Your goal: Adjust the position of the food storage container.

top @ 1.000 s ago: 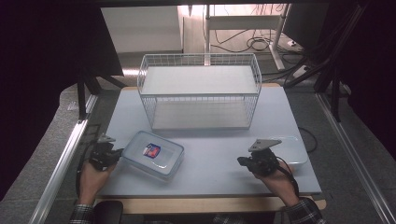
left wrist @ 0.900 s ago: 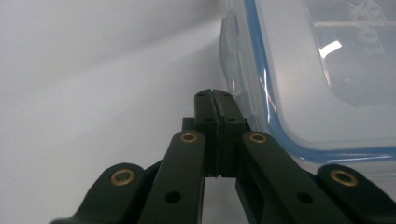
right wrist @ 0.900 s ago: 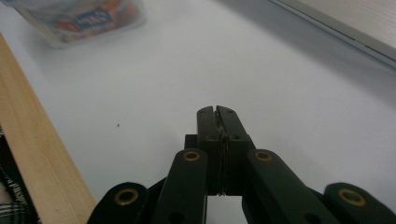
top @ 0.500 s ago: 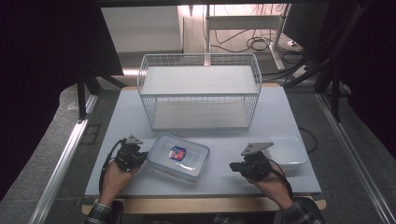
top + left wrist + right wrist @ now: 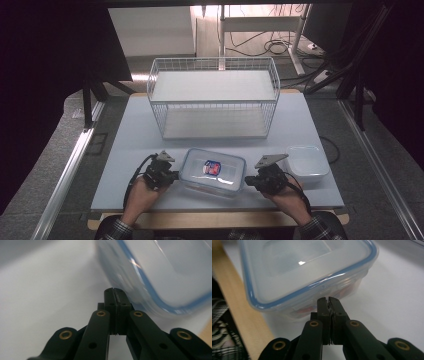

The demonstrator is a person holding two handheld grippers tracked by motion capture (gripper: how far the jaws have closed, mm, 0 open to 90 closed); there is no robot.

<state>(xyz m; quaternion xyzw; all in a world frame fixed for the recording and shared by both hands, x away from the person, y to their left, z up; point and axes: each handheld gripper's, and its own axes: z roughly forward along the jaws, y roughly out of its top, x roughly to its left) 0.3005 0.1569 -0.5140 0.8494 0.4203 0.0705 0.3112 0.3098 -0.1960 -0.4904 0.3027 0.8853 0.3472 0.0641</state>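
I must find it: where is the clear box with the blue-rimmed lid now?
In the high view, the clear box lies near the table's front edge, between the left gripper and right gripper.

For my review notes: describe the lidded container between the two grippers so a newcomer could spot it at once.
Start at the white wire basket at the back of the table, then come straight toward the near edge. There lies a clear rectangular container with a blue-rimmed lid and something red inside. The white tub to its right has no blue rim.
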